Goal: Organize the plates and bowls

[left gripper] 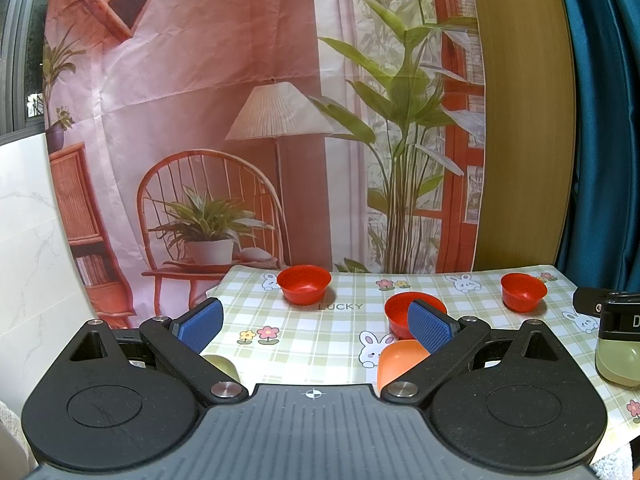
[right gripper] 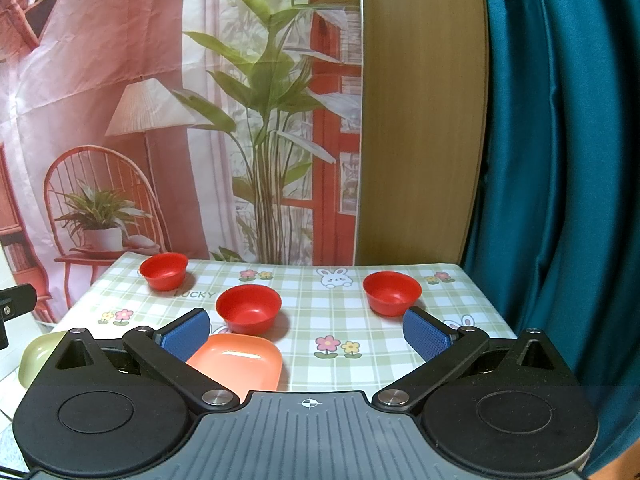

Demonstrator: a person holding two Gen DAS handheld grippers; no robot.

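Three red bowls stand apart on the checked tablecloth point(right gripper: 320, 320): far left point(right gripper: 164, 271), middle point(right gripper: 249, 309) and right point(right gripper: 392, 293). The left wrist view shows them too: far left point(left gripper: 304, 283), middle point(left gripper: 398, 312), right point(left gripper: 523, 291). An orange plate point(right gripper: 240, 364) lies near the front, just before the middle bowl; it also shows in the left wrist view point(left gripper: 400, 360). A pale green plate point(right gripper: 38, 356) lies at the front left. My left gripper point(left gripper: 316, 326) is open and empty. My right gripper point(right gripper: 306, 338) is open and empty above the front of the table.
A printed backdrop hangs behind the table, with a wooden panel point(right gripper: 420, 120) and a teal curtain point(right gripper: 560, 160) to the right. The other gripper's body point(left gripper: 612, 320) shows at the right edge of the left wrist view, over a pale green plate point(left gripper: 616, 364).
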